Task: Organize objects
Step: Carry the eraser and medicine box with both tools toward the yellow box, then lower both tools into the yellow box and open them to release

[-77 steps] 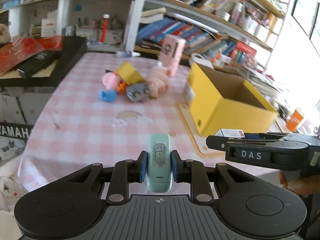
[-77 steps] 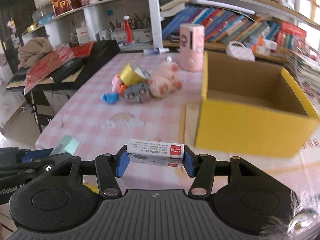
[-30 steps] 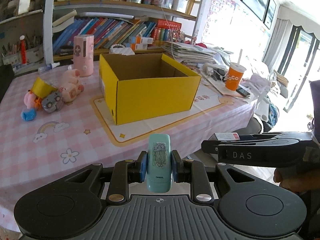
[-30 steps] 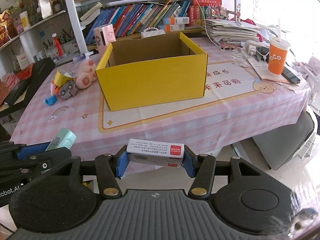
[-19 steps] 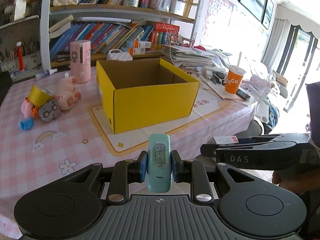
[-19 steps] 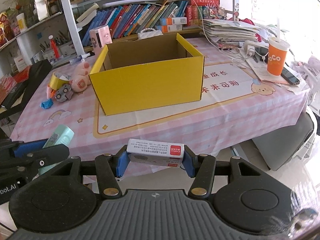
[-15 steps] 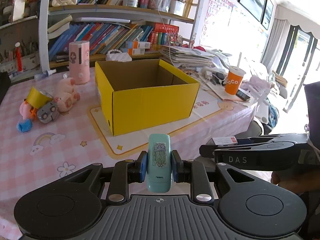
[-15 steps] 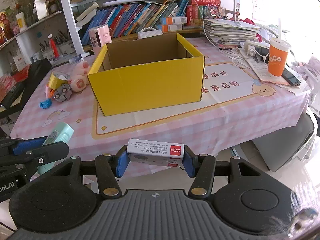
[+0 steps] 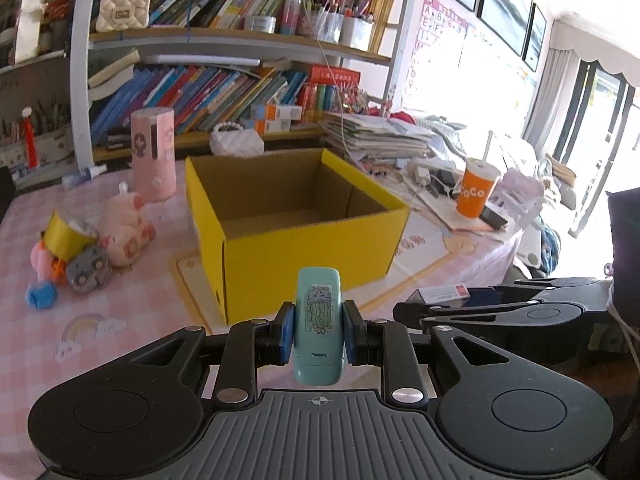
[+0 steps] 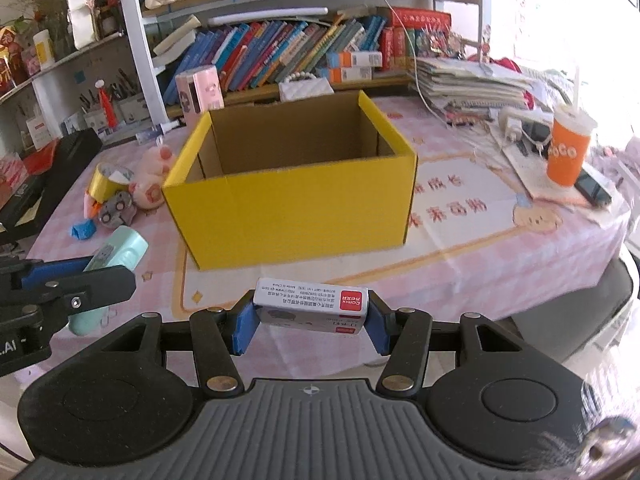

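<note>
Mint-green stapler clamped upright in left gripper, small white-and-red box pinched crosswise in right gripper, open yellow cardboard box seen at 12 o'clock on pink checked tablecloth, toys left at 10 o'clock.

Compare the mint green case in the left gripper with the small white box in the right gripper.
The mint green case is rounded and plain-coloured with a jellyfish sticker; the small white box is square-edged, printed with text and a red patch. The case points lengthwise away from the left gripper, gripped across its narrow width; the box lies crosswise in the right gripper, gripped at its two ends. Both are clamped between blue pads, short of the yellow box.
</note>
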`<move>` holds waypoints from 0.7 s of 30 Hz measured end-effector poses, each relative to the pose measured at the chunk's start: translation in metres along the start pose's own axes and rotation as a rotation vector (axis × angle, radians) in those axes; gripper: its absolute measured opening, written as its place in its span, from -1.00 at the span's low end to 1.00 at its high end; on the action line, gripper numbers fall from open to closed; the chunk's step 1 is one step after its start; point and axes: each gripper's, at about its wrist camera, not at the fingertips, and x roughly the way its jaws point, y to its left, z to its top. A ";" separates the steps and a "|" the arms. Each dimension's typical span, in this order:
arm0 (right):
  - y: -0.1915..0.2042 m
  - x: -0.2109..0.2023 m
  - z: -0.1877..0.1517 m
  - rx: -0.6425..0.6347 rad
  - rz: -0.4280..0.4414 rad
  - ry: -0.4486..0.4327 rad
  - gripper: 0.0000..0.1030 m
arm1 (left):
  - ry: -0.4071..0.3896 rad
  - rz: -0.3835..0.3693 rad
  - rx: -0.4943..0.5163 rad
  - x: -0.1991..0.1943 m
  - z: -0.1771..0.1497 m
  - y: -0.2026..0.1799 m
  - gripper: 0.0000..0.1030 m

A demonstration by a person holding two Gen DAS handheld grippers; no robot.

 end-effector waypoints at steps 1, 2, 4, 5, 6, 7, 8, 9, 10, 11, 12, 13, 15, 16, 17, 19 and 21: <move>0.000 0.001 0.004 -0.006 0.003 -0.008 0.01 | -0.005 0.000 0.003 0.002 0.004 0.000 -0.55; -0.001 0.003 0.009 -0.013 0.007 -0.015 0.01 | -0.010 0.001 0.005 0.005 0.008 0.000 -0.55; -0.002 0.005 0.020 -0.028 0.014 -0.037 0.01 | -0.024 0.004 0.008 0.010 0.018 0.001 -0.55; -0.003 0.006 0.026 -0.034 0.018 -0.049 0.01 | -0.033 0.006 0.008 0.013 0.024 0.001 -0.55; -0.004 0.007 0.033 -0.042 0.023 -0.065 0.01 | -0.040 0.008 0.008 0.016 0.029 0.002 -0.55; -0.005 0.009 0.040 -0.050 0.026 -0.080 0.01 | -0.050 0.011 0.010 0.020 0.035 0.003 -0.55; -0.006 0.010 0.046 -0.059 0.030 -0.094 0.01 | -0.058 0.015 0.012 0.023 0.041 0.003 -0.55; -0.007 0.012 0.054 -0.070 0.033 -0.110 0.01 | -0.066 0.020 0.012 0.027 0.047 0.004 -0.55; -0.008 0.015 0.061 -0.079 0.037 -0.122 0.01 | -0.073 0.025 0.013 0.030 0.053 0.005 -0.55; -0.009 0.018 0.069 -0.090 0.041 -0.135 0.01 | -0.081 0.030 0.014 0.034 0.057 0.005 -0.55; -0.010 0.022 0.076 -0.101 0.044 -0.144 0.01 | -0.087 0.036 0.013 0.038 0.063 0.006 -0.55; -0.011 0.026 0.083 -0.113 0.048 -0.152 0.01 | -0.091 0.042 0.012 0.043 0.067 0.007 -0.55; -0.013 0.037 0.096 -0.141 0.056 -0.161 0.01 | -0.098 0.059 0.005 0.052 0.077 0.008 -0.55; -0.013 0.042 0.101 -0.156 0.061 -0.162 0.01 | -0.099 0.067 0.001 0.057 0.081 0.009 -0.55; -0.014 0.049 0.106 -0.175 0.066 -0.160 0.01 | -0.099 0.077 -0.004 0.063 0.085 0.010 -0.55; -0.015 0.062 0.114 -0.208 0.077 -0.153 0.01 | -0.094 0.090 -0.013 0.073 0.091 0.012 -0.55; -0.014 0.077 0.120 -0.251 0.089 -0.142 0.01 | -0.082 0.108 -0.016 0.085 0.095 0.013 -0.55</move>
